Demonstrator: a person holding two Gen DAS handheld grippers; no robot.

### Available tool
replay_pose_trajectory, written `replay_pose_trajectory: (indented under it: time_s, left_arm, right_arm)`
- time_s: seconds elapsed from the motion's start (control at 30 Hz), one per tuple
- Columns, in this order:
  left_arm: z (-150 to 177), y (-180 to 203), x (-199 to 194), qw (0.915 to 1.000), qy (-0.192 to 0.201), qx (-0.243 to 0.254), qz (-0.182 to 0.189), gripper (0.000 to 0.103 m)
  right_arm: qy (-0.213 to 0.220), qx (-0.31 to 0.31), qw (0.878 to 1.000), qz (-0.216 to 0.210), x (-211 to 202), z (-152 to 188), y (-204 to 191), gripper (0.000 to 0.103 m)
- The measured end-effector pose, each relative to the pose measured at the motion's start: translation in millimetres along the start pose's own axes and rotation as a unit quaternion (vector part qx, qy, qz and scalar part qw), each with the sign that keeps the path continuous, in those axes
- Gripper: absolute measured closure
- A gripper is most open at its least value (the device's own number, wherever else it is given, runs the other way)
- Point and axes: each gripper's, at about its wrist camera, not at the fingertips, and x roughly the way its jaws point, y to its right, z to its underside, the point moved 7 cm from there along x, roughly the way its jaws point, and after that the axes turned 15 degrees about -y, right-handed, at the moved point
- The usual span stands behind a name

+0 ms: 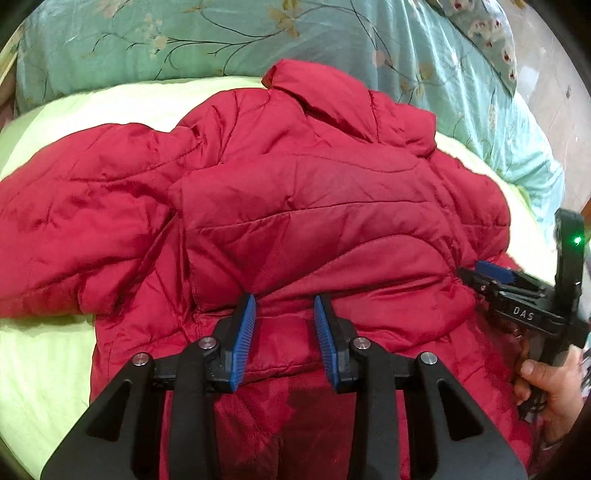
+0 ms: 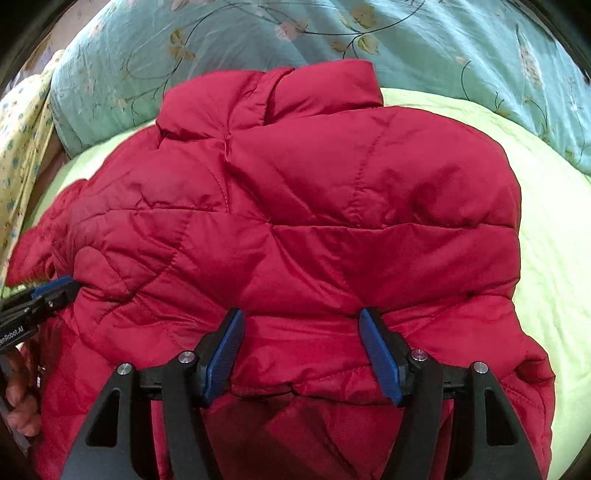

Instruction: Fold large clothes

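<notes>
Pale green sheet [image 1: 44, 362] on bed, teal floral quilt [image 2: 184, 55] behind. Red jacket [image 1: 314, 206] lies on sheet, collar far. L gripper [image 1: 284, 306] & R gripper [image 2: 301, 321] both open over hem, pads apart, nothing pinched. L view only: sleeve spread left, floor. R view only: yellow cloth [image 2: 18, 140].

Both wrist cameras look steeply down from close above the near hem of the red jacket [image 1: 314, 206], facing the far quilt [image 2: 258, 33]; they share the jacket's middle.

Floral teal quilt [image 1: 258, 40], pale-green sheet [image 2: 554, 258]
</notes>
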Motion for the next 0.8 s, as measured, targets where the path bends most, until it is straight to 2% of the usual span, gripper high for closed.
replay_pose_trajectory:
  time_s: [0.1,0.3,0.47,0.53,0.57,0.73,0.8]
  left_arm:
    - [5,-5,-14,0.9989,-0.001,-0.02,0.043,0.055]
    - [16,-21,-39,0.9966,0.007,-0.055,0.061,0.052]
    - [27,-44,-51,0.9951,0.016,-0.088,0.04,0.047]
    - [32,-59,-54,0.9934,0.019,-0.107,0.035,0.041]
    - [36,-71,-56,0.9913,0.022,-0.125,0.035,0.039]
    - [46,-120,-60,0.9771,0.032,-0.2,0.066,0.039]
    - [49,-144,-61,0.9706,0.038,-0.228,0.067,0.039]
  right_arm:
    - [0.01,0.015,1.0,-0.017,-17,4,3,0.036]
    - [0.034,0.019,0.997,-0.06,-53,24,-3,0.036]
    - [0.048,0.022,0.995,-0.085,-78,49,-11,0.036]
    - [0.049,0.019,0.995,-0.09,-83,56,-16,0.036]
    - [0.049,0.018,0.994,-0.095,-86,62,-18,0.036]
    - [0.052,0.017,0.992,-0.111,-96,82,-25,0.036]
    - [0.052,0.018,0.992,-0.114,-98,88,-27,0.036]
